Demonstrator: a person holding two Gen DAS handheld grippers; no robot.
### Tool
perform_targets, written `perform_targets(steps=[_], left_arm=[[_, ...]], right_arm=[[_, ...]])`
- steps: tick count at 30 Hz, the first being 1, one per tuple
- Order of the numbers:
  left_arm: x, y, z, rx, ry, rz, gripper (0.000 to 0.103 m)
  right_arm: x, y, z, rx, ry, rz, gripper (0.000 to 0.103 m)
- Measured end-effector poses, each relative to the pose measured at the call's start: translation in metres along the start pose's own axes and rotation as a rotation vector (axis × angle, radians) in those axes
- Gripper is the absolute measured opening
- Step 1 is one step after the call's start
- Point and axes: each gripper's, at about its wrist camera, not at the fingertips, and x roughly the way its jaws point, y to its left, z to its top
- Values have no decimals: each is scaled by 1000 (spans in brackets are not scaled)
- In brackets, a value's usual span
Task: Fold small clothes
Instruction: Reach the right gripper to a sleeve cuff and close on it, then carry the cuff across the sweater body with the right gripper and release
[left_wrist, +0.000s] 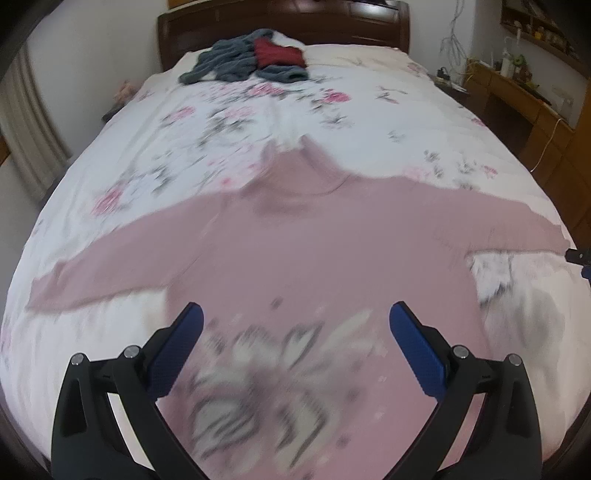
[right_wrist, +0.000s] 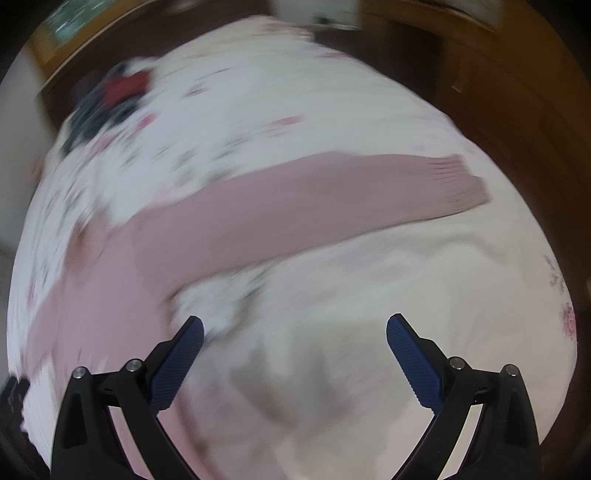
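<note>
The left gripper (left_wrist: 295, 314) has its jaws wide apart. The pink sweater (left_wrist: 295, 236) lies flat on the bed (left_wrist: 184, 122), sleeves stretched sideways, neck pointing at the headboard (left_wrist: 280, 26). The right gripper (right_wrist: 295, 326) is also spread, holding nothing.

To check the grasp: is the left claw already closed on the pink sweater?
No, the left claw is wide open above the pink sweater, holding nothing.

One pink sweater (left_wrist: 295, 236), one heap of grey and red clothes (left_wrist: 251, 59), one bed (left_wrist: 369, 96), two grippers.
</note>
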Motion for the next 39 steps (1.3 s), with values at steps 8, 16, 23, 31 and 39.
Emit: perform_targets(steps=[8,16,23,31,39], left_arm=[[63,-81,66,5,-8,-58,100],[115,-120,86,0,28,-66,100],[126,-112,83,-6,42,-44,100],[125,-82,76,-27,74,-23,100],[118,-25,56,-104,122,5,99]], right_arm=[[83,-150,89,252,92,-119,99],[134,-206,113,345,126,-107,94],[138,-207,118,322,111,-43,23],[101,-171,115,241,9,58,13],[63,-45,109,26,-10,226,13]])
